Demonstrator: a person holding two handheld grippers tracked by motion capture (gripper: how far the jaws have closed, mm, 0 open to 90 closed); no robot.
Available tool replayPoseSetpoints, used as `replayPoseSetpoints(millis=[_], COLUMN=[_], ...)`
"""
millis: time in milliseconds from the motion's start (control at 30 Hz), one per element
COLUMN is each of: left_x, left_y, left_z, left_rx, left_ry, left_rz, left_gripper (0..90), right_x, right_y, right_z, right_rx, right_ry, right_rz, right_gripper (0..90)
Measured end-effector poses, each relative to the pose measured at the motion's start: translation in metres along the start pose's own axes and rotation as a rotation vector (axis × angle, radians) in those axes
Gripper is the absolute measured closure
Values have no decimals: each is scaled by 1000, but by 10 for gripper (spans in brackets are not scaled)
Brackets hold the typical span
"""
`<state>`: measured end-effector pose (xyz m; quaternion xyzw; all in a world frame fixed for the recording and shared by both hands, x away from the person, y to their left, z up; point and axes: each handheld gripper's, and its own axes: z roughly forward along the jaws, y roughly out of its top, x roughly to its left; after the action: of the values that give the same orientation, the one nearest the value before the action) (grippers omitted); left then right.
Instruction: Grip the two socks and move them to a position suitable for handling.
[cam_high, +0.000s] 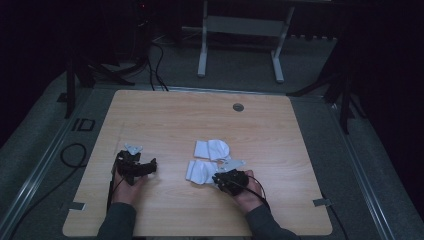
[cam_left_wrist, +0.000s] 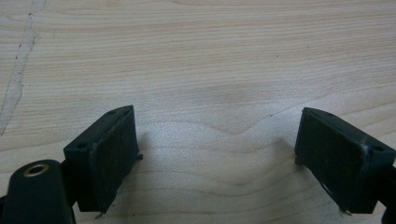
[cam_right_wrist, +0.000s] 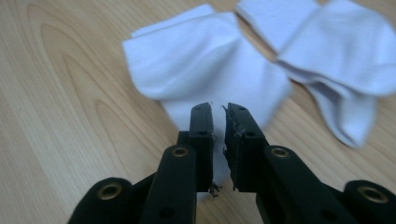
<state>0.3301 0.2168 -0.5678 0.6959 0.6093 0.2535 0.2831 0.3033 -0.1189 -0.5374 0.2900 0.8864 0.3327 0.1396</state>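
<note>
The right gripper (cam_right_wrist: 219, 109) has its fingers clenched on the near sock (cam_right_wrist: 205, 60); left gripper (cam_left_wrist: 217, 154) released. Next, probably lift it onto the far sock (cam_right_wrist: 336, 51).

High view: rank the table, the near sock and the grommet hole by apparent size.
1. Table
2. Near sock, nipped by the right gripper
3. Grommet hole

The far sock looks about the same size as the near one.
</note>
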Motion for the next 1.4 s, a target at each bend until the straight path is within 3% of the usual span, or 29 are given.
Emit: replayPoseSetpoints(millis=[200,467,567,633,833,933,1133,1400], left_x=[0,0,0,0,0,0,0,0], left_y=[0,0,0,0,0,0,0,0], left_z=[0,0,0,0,0,0,0,0], left_rx=[0,1,1,1,1,0,0,0], left_ry=[0,0,0,0,0,0,0,0], left_rz=[-1,0,0,0,0,-1,-1,0], left_gripper=[131,131,131,131,131,131,131,131], right_x=[6,11,8,5,-3,-5,4,11], right_y=[3,-2,-10,-13,-17,-15,-2,19], right_z=[17,13,6,3,-2,-4,-7,-4], right_rx=[43,51,47,51,70,90,80,65], right_ry=[31,107,157,162,144,113,88,85], right_rz=[-17,-74,-94,-95,-93,-95,-105,-78], right_gripper=[828,833,822,812,777,735,672,598])
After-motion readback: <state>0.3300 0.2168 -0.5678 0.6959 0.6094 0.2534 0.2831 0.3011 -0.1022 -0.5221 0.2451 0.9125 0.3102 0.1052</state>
